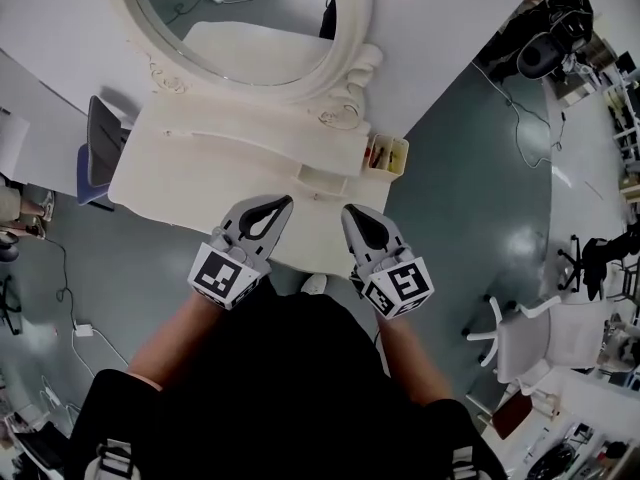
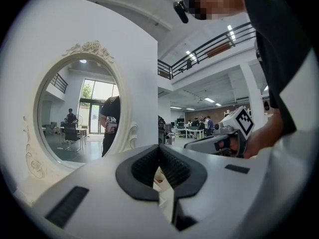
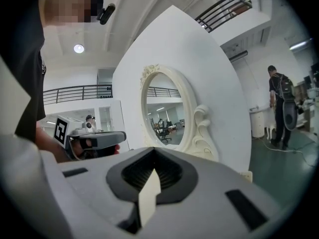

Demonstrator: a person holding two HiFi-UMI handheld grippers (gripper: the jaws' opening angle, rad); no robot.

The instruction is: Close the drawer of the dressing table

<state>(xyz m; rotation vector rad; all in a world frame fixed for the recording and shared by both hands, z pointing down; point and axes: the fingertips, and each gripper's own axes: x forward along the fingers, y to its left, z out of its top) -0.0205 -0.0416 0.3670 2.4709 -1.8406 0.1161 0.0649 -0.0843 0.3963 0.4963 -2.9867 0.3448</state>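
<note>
the dressing table is cream white and stands against a white wall, its long flat top lying slantwise across the head view. an oval mirror in a carved, scrolled frame rises upright from its back edge. below the mirror runs a low raised tier, and right of centre in that tier sits a small drawer. it juts slightly forward of the tier's face, with a thin shadowed gap behind its front.

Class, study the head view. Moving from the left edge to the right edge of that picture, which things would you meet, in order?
dark chair → left gripper → right gripper → white office chair
</note>
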